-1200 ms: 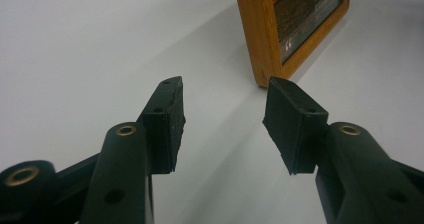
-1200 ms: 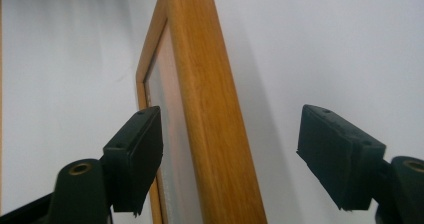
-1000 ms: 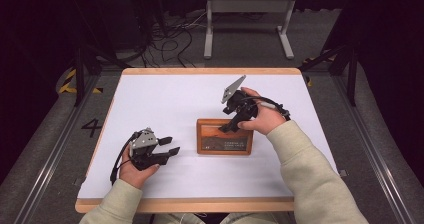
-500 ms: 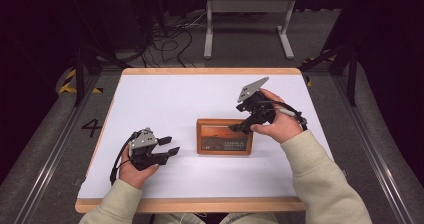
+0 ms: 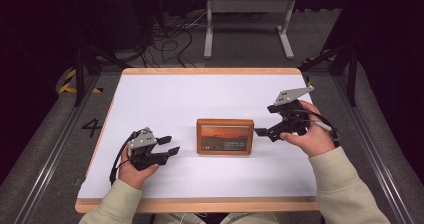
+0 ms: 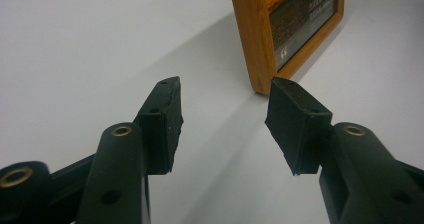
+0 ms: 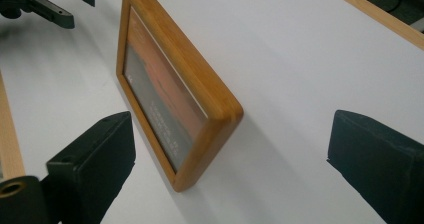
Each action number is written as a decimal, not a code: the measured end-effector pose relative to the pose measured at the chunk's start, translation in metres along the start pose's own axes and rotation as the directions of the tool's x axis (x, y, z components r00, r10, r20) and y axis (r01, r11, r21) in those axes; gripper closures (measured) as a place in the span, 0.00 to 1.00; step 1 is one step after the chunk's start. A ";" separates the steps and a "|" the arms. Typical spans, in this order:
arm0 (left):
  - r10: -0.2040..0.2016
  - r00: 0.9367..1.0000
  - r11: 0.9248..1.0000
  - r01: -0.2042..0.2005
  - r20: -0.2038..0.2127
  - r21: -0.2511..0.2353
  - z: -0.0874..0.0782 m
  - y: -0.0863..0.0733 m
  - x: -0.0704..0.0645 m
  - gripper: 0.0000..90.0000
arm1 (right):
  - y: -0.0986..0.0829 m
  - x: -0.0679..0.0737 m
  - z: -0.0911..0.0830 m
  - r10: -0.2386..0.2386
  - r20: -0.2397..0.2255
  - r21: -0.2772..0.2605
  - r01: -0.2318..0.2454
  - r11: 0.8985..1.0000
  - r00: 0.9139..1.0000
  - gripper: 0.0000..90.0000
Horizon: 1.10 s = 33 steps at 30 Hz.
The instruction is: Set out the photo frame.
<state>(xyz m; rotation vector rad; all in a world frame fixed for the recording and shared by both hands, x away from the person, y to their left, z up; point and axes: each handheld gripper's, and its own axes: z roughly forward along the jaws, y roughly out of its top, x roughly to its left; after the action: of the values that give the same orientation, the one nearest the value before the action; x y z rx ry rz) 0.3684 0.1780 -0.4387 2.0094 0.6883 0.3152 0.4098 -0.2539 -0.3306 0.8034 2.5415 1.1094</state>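
Two grippers flank the frame (image 5: 224,136), which lies flat mid-table, long axis 9-to-3. My right gripper (image 5: 262,132), jaws spread wide w/ nothing held, sits just off its 3 o'clock short edge and is nearer. My left gripper (image 5: 169,145), also spread and empty, rests near the 9 o'clock end; bare table (image 5: 200,96) toward 12 gives room.

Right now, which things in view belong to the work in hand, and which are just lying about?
In the work:
wooden picture frame, lying flat
right gripper, open beside the frame
left gripper, open, apart from it

Lying about:
cables on the floor
grey metal stand behind the table
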 end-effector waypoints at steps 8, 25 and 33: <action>0.002 1.000 1.000 -0.002 0.008 -0.001 0.000 0.002 -0.005 0.53 | -0.031 -0.004 -0.006 0.060 0.029 -0.042 -0.059 0.997 0.998 0.05; 0.015 1.000 1.000 -0.015 0.019 -0.008 0.000 0.005 -0.013 0.51 | -0.097 -0.004 0.012 0.146 0.076 -0.118 -0.137 0.984 0.986 0.04; -0.003 1.000 1.000 0.003 0.023 -0.007 0.000 0.003 -0.011 0.51 | -0.119 -0.005 0.023 0.187 0.102 -0.121 -0.174 0.977 0.977 0.04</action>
<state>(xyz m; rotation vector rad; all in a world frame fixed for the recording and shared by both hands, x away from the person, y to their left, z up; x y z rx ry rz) 0.3608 0.1707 -0.4360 2.0022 0.6750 0.2918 0.3785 -0.3093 -0.4336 1.0531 2.3288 1.2114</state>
